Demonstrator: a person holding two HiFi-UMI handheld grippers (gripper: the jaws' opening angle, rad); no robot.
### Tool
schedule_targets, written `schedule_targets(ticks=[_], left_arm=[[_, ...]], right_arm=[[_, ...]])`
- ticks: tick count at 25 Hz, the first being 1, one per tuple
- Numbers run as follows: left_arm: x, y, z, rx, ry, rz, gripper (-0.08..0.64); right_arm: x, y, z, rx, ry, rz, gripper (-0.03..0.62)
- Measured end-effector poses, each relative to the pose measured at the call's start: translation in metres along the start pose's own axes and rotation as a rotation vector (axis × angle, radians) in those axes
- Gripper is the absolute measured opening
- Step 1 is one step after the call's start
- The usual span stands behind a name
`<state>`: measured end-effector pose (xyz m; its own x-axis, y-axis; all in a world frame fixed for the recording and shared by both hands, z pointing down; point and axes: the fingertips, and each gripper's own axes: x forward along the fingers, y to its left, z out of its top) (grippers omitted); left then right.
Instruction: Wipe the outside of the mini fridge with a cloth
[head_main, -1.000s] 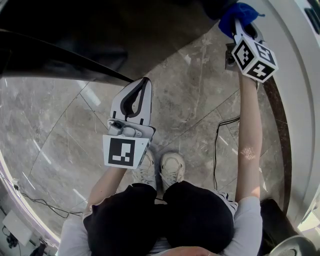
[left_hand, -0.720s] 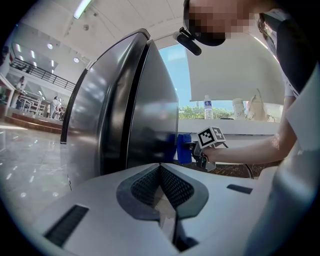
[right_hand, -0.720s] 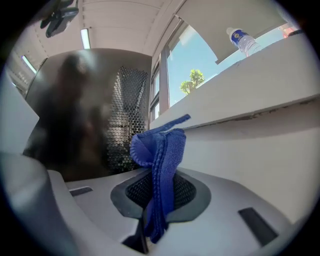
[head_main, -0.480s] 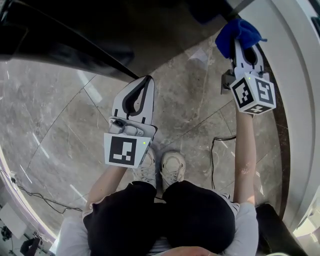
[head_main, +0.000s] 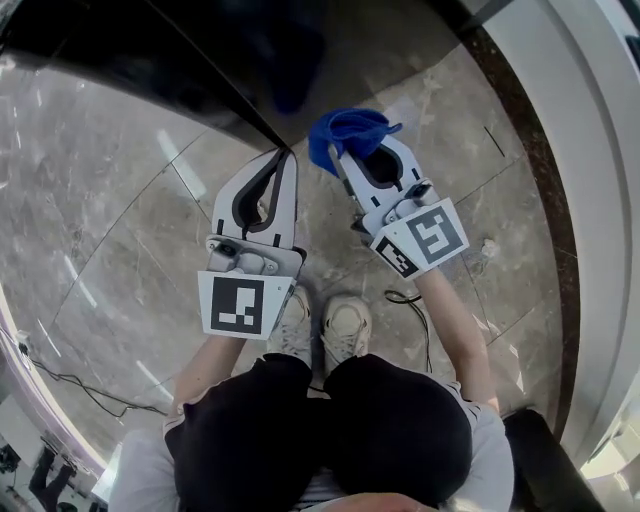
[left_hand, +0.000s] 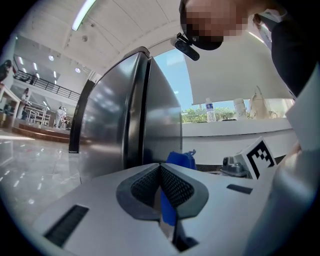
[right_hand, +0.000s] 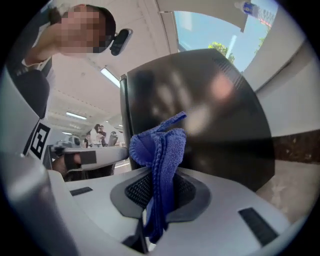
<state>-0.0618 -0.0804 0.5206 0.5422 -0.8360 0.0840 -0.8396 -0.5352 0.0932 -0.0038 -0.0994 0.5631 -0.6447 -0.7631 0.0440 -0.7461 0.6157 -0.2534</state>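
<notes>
The mini fridge (head_main: 180, 50) is a dark steel box at the top of the head view, its front corner edge running down toward the grippers. A blue cloth (head_main: 345, 132) is bunched at the tip of my right gripper (head_main: 338, 158), which is shut on it. The cloth sits just off the fridge's corner; whether it touches is unclear. In the right gripper view the cloth (right_hand: 159, 145) stands up out of the closed jaws before the fridge side (right_hand: 200, 110). My left gripper (head_main: 287, 158) is shut and holds nothing, close beside the right, tip near the fridge corner (left_hand: 115, 115).
The person's shoes (head_main: 345, 325) stand on marble floor below the grippers. A black cable (head_main: 415, 310) loops by the right foot, another cable (head_main: 80, 385) at lower left. A dark skirting strip and white wall (head_main: 520, 120) curve along the right.
The right gripper with the cloth has swung from the far upper right down and left, ending beside the left gripper at the fridge corner. The left gripper has barely moved.
</notes>
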Motion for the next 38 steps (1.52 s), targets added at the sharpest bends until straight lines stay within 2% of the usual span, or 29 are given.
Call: schedule_targets(ticks=[3,7,9,13,19,23,30,38], left_arm=[[-0.006,0.015,0.002,0.032,-0.004,0.031,0.005],[-0.011,0.027,0.009,0.034,-0.022,0.071,0.005],[-0.014,0.029,0.009,0.048,-0.021,0.069,0.005],[-0.013,0.027,0.006,0.061,-0.017,0.06,0.005],[-0.009,0.021,0.004,0.052,-0.011,0.034,0.005],[-0.005,0.019,0.006,0.021,-0.02,0.04,0.005],[0.0,0.014,0.003,-0.002,-0.015,0.03,0.005],[0.004,0.004,-0.004,-0.002,-0.001,0.006,0.005]], right_arm=[[0.016,0.028,-0.018,0.013,0.026,0.1,0.075],[0.035,0.057,-0.026,-0.063,0.061,0.192,0.075],[0.042,0.065,-0.028,-0.086,0.071,0.213,0.075],[0.048,0.062,-0.031,-0.124,0.087,0.199,0.075],[0.045,0.043,-0.024,-0.177,0.094,0.143,0.075],[0.041,0.03,-0.016,-0.176,0.077,0.118,0.075],[0.024,-0.036,0.0,-0.147,0.053,-0.079,0.075],[0.004,-0.111,0.019,-0.19,0.028,-0.26,0.075]])
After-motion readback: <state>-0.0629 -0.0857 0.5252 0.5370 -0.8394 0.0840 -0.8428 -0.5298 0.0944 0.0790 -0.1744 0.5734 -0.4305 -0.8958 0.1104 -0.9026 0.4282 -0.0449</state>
